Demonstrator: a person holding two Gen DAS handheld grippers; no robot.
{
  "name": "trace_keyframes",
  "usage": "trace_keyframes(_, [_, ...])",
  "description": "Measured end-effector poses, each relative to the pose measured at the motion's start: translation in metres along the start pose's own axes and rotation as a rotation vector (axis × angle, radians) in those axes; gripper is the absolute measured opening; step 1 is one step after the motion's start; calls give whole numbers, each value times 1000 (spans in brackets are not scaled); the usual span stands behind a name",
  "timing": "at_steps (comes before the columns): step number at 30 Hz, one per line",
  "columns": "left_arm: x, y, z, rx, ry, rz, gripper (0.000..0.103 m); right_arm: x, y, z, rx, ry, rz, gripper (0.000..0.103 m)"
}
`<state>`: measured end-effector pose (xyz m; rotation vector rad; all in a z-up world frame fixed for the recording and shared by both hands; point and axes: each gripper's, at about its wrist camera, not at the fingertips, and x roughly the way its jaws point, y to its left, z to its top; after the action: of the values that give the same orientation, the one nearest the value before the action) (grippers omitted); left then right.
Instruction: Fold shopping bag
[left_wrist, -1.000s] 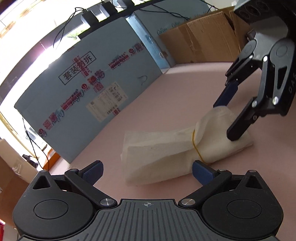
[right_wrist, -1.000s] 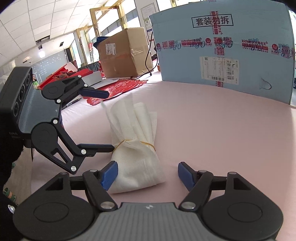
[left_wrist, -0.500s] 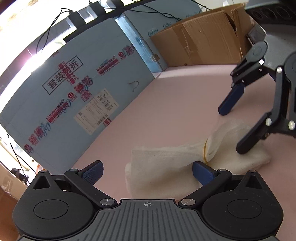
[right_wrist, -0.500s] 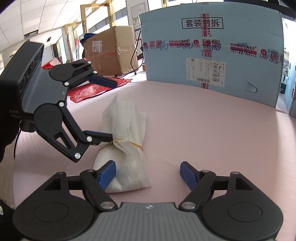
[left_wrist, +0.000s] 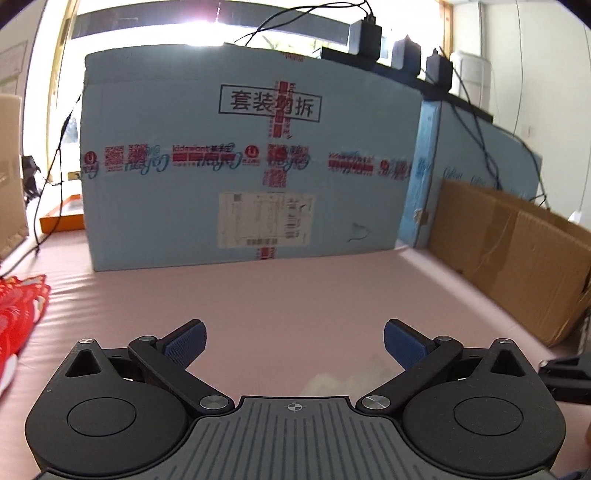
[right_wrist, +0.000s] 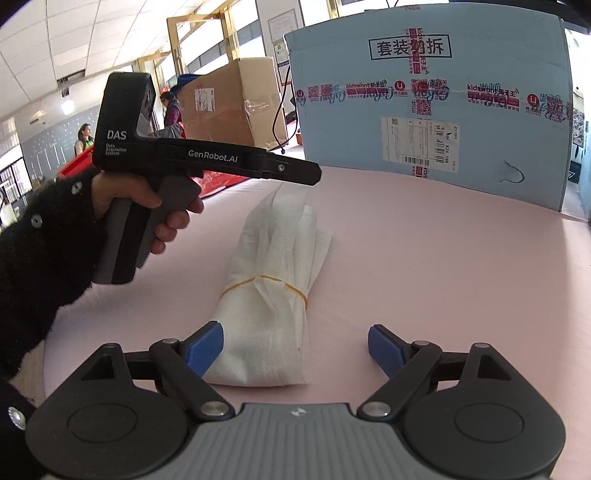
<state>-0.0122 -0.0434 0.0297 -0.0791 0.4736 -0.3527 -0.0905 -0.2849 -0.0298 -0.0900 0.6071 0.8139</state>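
My shopping bag (right_wrist: 273, 295): thin white crinkled cloth, matt, rubber band (right_wrist: 266, 282) round it. Table (right_wrist: 443, 277) cover pink, smooth, faint sheen. Sleeve (right_wrist: 33, 266) black, fuzzy.

bag in left wrist view: only a blurred white patch (left_wrist: 328, 382) shows above the gripper body, the rest hidden
left gripper in right wrist view: side-on (right_wrist: 295, 171), finger spread unreadable
bag's near end (right_wrist: 255, 373): partly behind the right gripper's left finger
shipping label (right_wrist: 419, 144): print too small to read
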Motion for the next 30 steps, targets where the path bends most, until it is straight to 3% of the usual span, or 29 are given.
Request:
trace_keyframes(3, [8,0,-4,-65,2,-23,103,-14,10,0,20,-51,-7,96])
trace_keyframes(11, [9,10,-17,-246,-19,-26,103,-4,42,-1,-83,18,-152,97])
trace_keyframes(21, [-5,17,-28,-282,-43,-24,103,16,57,-2,-137,96,-299,96])
trace_keyframes(30, [-7,12,-35,-272,-26,-24,103,4,17,2,-42,85,-463,96])
